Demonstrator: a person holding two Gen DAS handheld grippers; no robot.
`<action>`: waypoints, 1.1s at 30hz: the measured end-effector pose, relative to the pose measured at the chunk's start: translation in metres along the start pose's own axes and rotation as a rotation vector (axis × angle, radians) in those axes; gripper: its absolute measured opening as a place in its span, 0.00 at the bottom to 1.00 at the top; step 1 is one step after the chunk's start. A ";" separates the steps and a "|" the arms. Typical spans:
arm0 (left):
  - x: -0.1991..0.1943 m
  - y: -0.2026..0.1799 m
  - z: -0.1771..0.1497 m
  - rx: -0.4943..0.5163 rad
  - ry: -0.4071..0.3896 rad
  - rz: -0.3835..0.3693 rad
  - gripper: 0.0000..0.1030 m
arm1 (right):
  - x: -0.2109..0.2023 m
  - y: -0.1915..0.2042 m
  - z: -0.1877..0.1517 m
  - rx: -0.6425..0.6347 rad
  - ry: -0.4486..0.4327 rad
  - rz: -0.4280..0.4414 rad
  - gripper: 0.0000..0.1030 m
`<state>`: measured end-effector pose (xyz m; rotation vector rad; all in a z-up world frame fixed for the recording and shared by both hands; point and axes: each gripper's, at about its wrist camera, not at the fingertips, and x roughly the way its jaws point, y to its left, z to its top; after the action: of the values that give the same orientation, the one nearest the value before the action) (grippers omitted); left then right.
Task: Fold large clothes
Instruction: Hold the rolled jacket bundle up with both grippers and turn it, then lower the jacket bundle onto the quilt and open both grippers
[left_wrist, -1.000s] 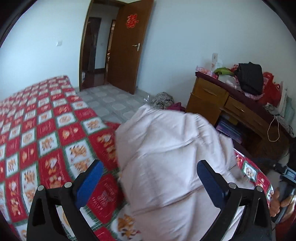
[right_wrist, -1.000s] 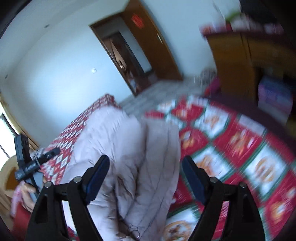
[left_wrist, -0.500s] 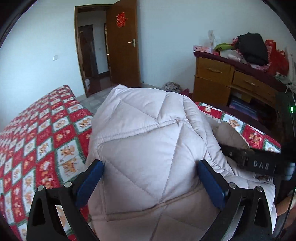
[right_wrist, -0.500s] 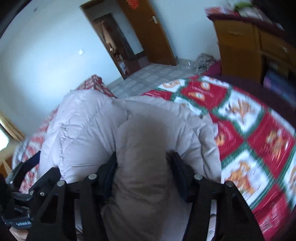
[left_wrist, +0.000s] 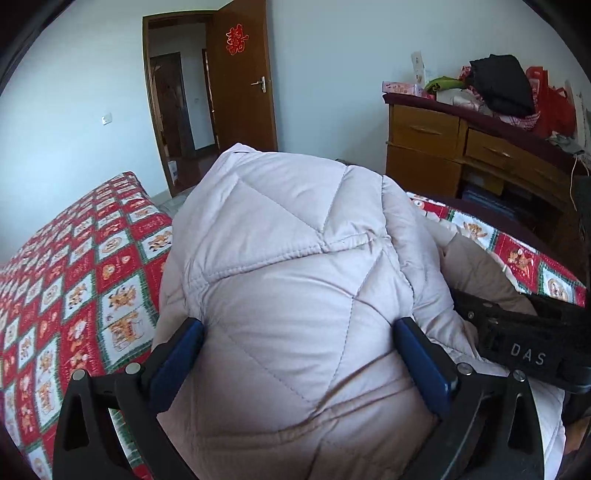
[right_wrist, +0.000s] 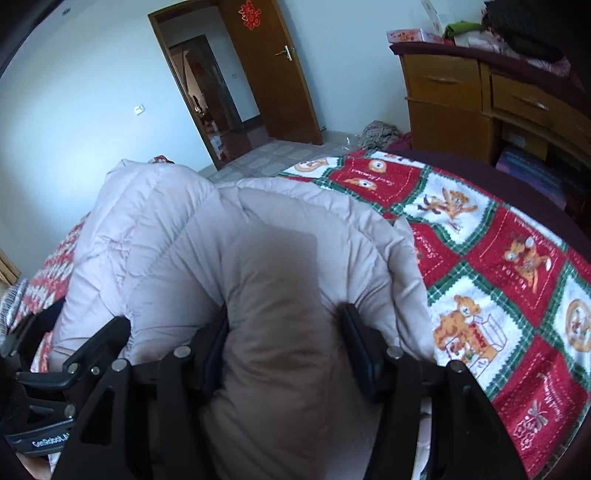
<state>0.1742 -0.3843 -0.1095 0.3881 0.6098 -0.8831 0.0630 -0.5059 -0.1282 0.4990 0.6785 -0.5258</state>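
Observation:
A pale pink quilted puffer jacket (left_wrist: 295, 280) lies bunched on a bed with a red, white and green patterned cover (left_wrist: 74, 280). My left gripper (left_wrist: 299, 354) is shut on a thick bundle of the jacket, its blue pads pressed into both sides. My right gripper (right_wrist: 284, 343) is shut on another thick fold of the same jacket (right_wrist: 280, 266), squeezed between its pads. The right gripper's body shows at the right of the left wrist view (left_wrist: 524, 343). The left gripper's body shows at the lower left of the right wrist view (right_wrist: 40, 373).
A wooden dresser (left_wrist: 461, 147) piled with clothes and bags stands beside the bed on the right. An open brown door (left_wrist: 243, 81) and doorway are ahead. A heap of clothes (right_wrist: 380, 133) lies on the tiled floor. The bed cover (right_wrist: 498, 280) spreads to the right.
Both grippers came down onto the jacket and closed on thick folds of it. The jacket now bulges up between the fingers of each.

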 end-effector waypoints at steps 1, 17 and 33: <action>-0.005 -0.001 0.000 0.005 0.010 0.006 0.99 | -0.001 0.001 -0.001 -0.010 -0.001 -0.012 0.59; -0.107 -0.022 -0.042 -0.025 -0.033 0.122 0.99 | -0.140 0.004 -0.079 -0.207 -0.182 -0.247 0.98; -0.082 -0.022 -0.068 -0.107 0.098 0.100 0.99 | -0.100 -0.009 -0.112 -0.113 -0.009 -0.148 0.96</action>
<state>0.0942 -0.3108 -0.1109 0.3640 0.7187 -0.7356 -0.0590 -0.4180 -0.1364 0.3413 0.7354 -0.6245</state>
